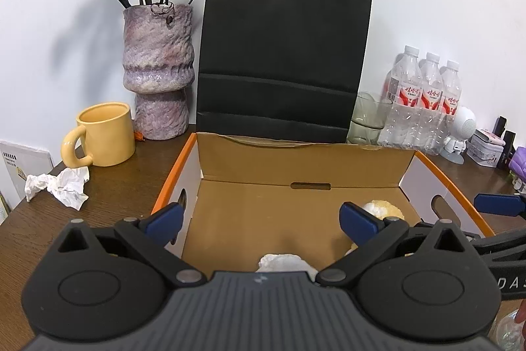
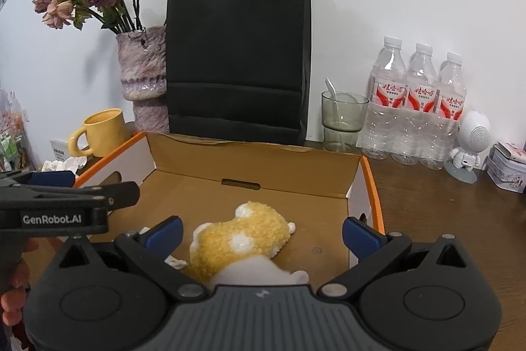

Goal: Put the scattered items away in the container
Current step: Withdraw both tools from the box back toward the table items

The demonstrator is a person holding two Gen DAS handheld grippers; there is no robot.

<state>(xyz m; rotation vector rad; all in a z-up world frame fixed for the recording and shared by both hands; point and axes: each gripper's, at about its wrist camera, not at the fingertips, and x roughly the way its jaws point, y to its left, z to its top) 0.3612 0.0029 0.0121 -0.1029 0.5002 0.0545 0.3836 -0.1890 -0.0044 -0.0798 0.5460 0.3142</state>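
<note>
Both claws wide, empty – plush toy (image 2: 243,239) in box (image 2: 184,153), its front hidden by right claw (image 2: 263,234).

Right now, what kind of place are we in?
Probably a home or office desk against a wall: a vase of dried roses, a yellow mug, bottled water and a small robot-shaped gadget crowd a dark wooden table.

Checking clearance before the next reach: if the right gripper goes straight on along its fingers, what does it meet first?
Most likely the yellow-and-white plush toy lying in the cardboard box. It sits between the open fingers of the right gripper, just ahead and below. Depth is unclear in the fisheye view.
</note>
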